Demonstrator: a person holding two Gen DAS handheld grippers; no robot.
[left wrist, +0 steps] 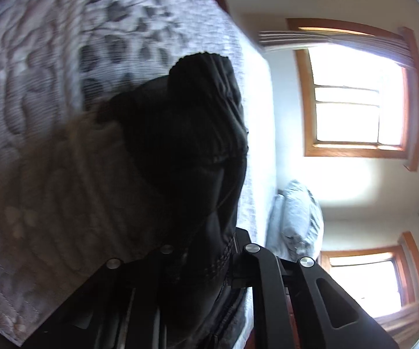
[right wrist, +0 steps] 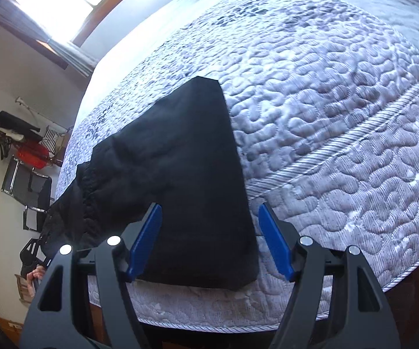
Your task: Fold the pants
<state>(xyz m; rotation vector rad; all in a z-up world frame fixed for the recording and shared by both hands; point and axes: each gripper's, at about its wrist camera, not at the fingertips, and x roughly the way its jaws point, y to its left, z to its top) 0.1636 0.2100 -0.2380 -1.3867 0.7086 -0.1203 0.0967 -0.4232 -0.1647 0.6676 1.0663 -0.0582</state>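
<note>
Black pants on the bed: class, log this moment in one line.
left tool: shut on pants | right tool: open above pants | quilt: underneath

Black pants (right wrist: 192, 180) on quilted bed; leg part flat, hem toward 12 o'clock; gathered waistband end at 9 o'clock lifted off the edge, bunched.
</note>
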